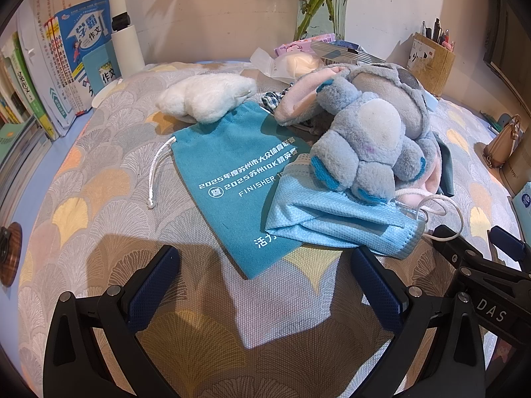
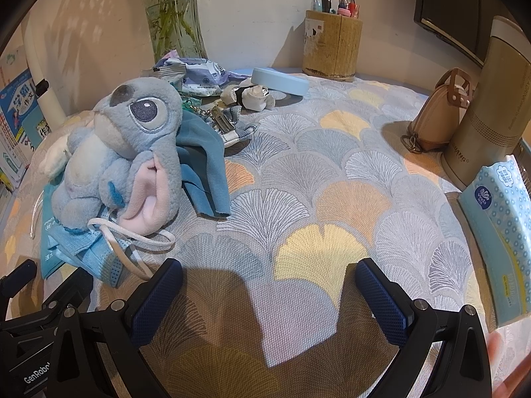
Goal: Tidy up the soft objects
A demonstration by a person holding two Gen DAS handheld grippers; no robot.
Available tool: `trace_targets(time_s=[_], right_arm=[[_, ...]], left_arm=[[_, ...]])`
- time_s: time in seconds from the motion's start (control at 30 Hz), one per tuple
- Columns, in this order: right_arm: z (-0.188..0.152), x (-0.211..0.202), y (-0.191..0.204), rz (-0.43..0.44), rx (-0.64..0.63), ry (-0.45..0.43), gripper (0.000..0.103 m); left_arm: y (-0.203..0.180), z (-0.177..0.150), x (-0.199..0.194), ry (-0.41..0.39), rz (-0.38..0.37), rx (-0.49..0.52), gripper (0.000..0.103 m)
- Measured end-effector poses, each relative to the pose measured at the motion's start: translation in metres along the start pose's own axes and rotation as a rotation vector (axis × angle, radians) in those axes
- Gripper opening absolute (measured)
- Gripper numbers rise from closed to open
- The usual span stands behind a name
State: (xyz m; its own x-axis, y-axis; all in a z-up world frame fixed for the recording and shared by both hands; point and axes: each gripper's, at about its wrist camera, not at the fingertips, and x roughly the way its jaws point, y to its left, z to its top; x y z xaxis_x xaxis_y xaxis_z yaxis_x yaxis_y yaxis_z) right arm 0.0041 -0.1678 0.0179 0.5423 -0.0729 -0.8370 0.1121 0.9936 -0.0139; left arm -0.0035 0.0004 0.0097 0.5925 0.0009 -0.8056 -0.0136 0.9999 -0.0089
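Observation:
A blue plush toy (image 1: pixel 368 139) (image 2: pixel 122 152) lies on a pile of soft things on the patterned tablecloth. Under it are a light blue face mask (image 1: pixel 335 219) (image 2: pixel 96 252) and a teal drawstring pouch (image 1: pixel 232 179). A white fluffy plush (image 1: pixel 205 96) sits behind the pouch, and a blue cloth (image 2: pixel 205 162) lies beside the toy. My left gripper (image 1: pixel 265 282) is open, empty, just short of the pouch's near corner. My right gripper (image 2: pixel 268 295) is open over bare cloth, right of the mask. The right gripper's fingers (image 1: pixel 464 252) show at the left view's edge.
Books (image 1: pixel 56 66) stand at the far left. A glass vase (image 2: pixel 172 16), wrapped packets (image 2: pixel 199 76) and a pale blue round lid (image 2: pixel 278 81) lie at the back. A pen holder (image 2: pixel 332 46), a small tan bag (image 2: pixel 441 116), a flask (image 2: pixel 488 106) and a tissue pack (image 2: pixel 501 229) line the right.

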Motion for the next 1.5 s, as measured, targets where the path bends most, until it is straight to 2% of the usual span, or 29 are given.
trace_targets(time_s=[1.03,1.1,1.13,1.2,1.27,1.33,1.37,1.43,1.5], right_arm=[[0.001,0.0,0.0,-0.001,0.001,0.0,0.103],[0.001,0.0,0.0,0.002,0.001,0.001,0.103],[0.001,0.0,0.0,0.006,-0.006,0.005,0.103],[-0.002,-0.004,-0.002,0.051,-0.069,0.021,0.103],[-0.01,-0.011,-0.012,0.132,-0.13,0.028,0.103],[-0.017,-0.022,-0.032,0.201,-0.097,0.006,0.103],[-0.018,-0.028,-0.047,0.265,-0.049,-0.007,0.101],[-0.012,-0.036,-0.067,0.384,0.017,-0.023,0.09],[0.001,-0.046,-0.068,0.42,0.013,-0.057,0.089]], left_arm=[[0.0,0.0,-0.001,0.001,-0.001,0.0,0.103],[-0.002,-0.001,0.0,0.013,-0.012,0.021,0.103],[-0.001,-0.001,-0.003,0.036,-0.041,0.059,0.103],[0.007,-0.006,-0.007,0.07,-0.091,0.099,0.103],[0.02,-0.011,-0.019,0.079,-0.12,0.108,0.103],[0.038,-0.008,-0.035,0.042,-0.178,0.087,0.103],[0.045,-0.002,-0.042,0.019,-0.188,0.079,0.103],[0.054,0.013,-0.05,-0.025,-0.17,0.074,0.103],[0.061,0.04,-0.052,-0.073,-0.114,0.084,0.103]])
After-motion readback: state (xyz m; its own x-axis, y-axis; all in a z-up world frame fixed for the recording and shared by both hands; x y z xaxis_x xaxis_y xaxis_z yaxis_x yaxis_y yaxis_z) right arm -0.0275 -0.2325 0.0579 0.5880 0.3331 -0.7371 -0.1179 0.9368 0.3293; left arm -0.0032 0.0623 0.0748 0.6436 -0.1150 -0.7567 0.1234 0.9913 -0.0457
